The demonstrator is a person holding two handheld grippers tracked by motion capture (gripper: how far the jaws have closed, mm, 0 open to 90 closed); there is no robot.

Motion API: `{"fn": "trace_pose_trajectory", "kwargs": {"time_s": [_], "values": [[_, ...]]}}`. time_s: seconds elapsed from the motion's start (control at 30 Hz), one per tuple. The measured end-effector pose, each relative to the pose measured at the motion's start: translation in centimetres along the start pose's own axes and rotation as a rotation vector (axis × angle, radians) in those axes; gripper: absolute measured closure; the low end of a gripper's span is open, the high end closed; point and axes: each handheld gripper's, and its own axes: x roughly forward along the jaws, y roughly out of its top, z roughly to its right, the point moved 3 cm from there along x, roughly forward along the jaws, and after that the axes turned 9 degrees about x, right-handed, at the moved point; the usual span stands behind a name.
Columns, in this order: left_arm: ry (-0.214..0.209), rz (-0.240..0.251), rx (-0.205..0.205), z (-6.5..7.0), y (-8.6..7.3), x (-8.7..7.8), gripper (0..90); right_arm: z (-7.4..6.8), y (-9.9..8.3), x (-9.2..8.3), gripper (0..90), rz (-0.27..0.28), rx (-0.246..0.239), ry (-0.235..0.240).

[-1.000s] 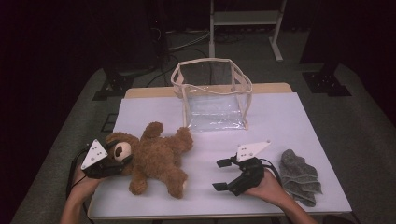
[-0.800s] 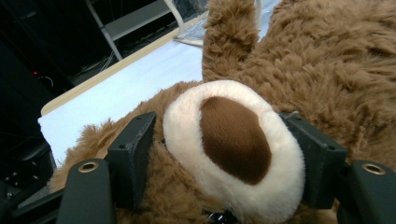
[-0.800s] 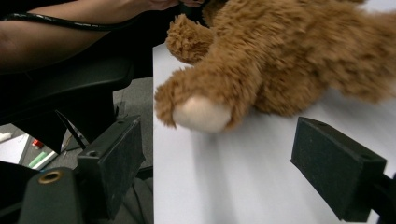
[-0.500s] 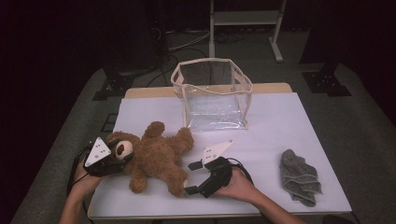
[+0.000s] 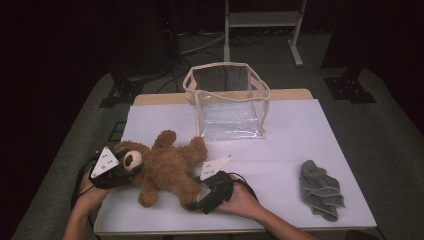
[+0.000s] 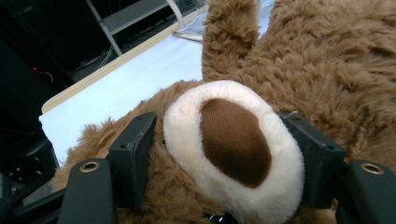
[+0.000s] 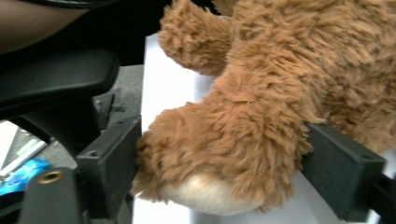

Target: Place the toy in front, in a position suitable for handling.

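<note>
A brown teddy bear (image 5: 167, 167) lies on its back on the white table (image 5: 300, 135), head to the left. My left gripper (image 5: 129, 165) is at its head. In the left gripper view the gripper (image 6: 229, 154) has just been closing, and its pads press on both sides of the cream muzzle (image 6: 233, 140). My right gripper (image 5: 194, 194) reaches the bear's lower leg from the right. In the right gripper view the gripper (image 7: 224, 168) stands wide, with the furry leg (image 7: 233, 140) between the jaws and fur brushing both pads.
A clear plastic bag with a cream rim (image 5: 225, 67) stands upright at the back middle of the table. A crumpled grey cloth (image 5: 320, 190) lies at the front right. A metal rack (image 5: 262, 20) stands on the floor behind.
My right gripper has moved left across the table, from beside the grey cloth to the bear's leg. The left gripper has stayed at the bear's head.
</note>
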Motion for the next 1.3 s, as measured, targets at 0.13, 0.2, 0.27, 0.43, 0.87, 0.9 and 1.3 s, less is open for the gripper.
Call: {"fn": "trace_pose_trajectory", "kwargs": {"time_s": [0.13, 0.2, 0.27, 0.43, 0.87, 0.9, 1.3], "values": [[0.002, -0.005, -0.005, 0.0, 0.1, 0.0, 32.3, 0.6, -0.1, 0.5, 33.3, -0.037, 0.020, -0.042], [0.005, -0.003, 0.004, 0.1, 0.2, -0.1, 32.5, 0.7, -0.2, 0.5, 41.7, -0.053, 0.030, -0.046], [0.007, -0.008, 0.011, 0.1, 0.3, -0.1, 32.7, 0.8, -0.2, 0.5, 44.9, -0.061, 0.032, -0.042], [0.007, -0.014, 0.016, 0.1, 0.6, -0.2, 34.0, 1.2, 0.0, 0.2, 58.1, -0.063, 0.045, -0.037], [0.006, -0.008, 0.022, 0.0, 2.2, -0.5, 37.1, 1.4, 1.5, -2.3, 67.9, -0.044, 0.032, -0.021], [0.006, -0.008, 0.022, 0.0, 2.2, -0.5, 37.3, 1.4, 1.5, -2.3, 67.9, -0.044, 0.032, -0.021], [-0.015, 0.004, 0.054, 0.6, 3.8, -0.8, 37.7, 0.8, 2.0, -4.3, 70.2, -0.034, 0.017, -0.024]]}}
